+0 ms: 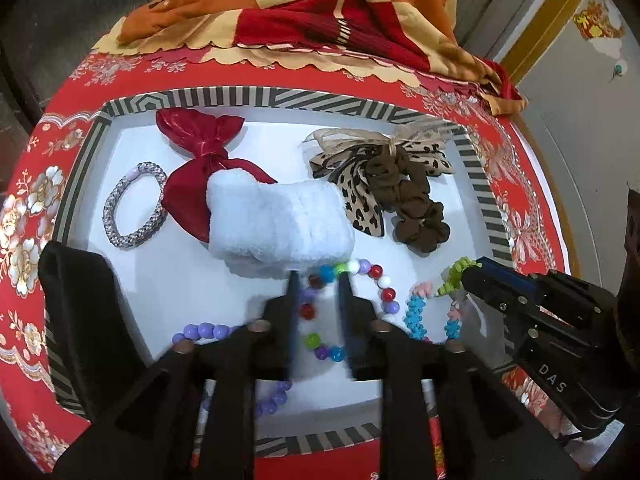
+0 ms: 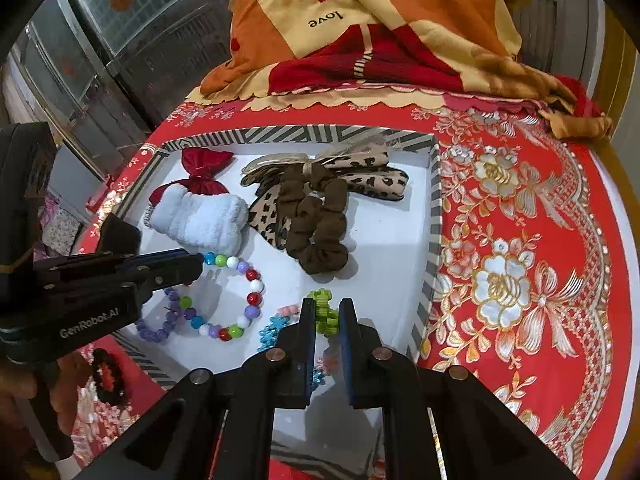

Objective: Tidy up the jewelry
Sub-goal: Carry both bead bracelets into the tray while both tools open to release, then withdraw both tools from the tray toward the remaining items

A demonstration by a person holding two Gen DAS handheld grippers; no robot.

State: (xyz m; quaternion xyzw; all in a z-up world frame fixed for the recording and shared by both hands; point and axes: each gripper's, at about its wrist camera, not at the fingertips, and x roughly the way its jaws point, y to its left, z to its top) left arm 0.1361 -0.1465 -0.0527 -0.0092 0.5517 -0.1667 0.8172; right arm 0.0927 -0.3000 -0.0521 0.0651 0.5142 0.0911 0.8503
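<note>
A striped-rim white tray (image 1: 280,98) (image 2: 434,216) holds hair and jewelry pieces. My left gripper (image 1: 318,280) (image 2: 198,264) is part open over a multicolour bead bracelet (image 1: 376,284) (image 2: 252,300), its tips beside a white fluffy band (image 1: 280,228) (image 2: 200,220). My right gripper (image 2: 326,306) (image 1: 466,276) is shut on a green, pink and blue spiral hair tie (image 2: 326,314) (image 1: 418,314) at its green end. A purple bead bracelet (image 1: 208,330) (image 2: 160,328) lies at the near left.
In the tray lie a red bow (image 1: 200,148) (image 2: 206,172), a silver braided bangle (image 1: 134,206), a leopard bow (image 1: 360,172) (image 2: 360,180) and a brown scrunchie (image 1: 416,208) (image 2: 316,224). A folded blanket (image 2: 380,32) lies behind. A black-red scrunchie (image 2: 108,376) lies outside the tray.
</note>
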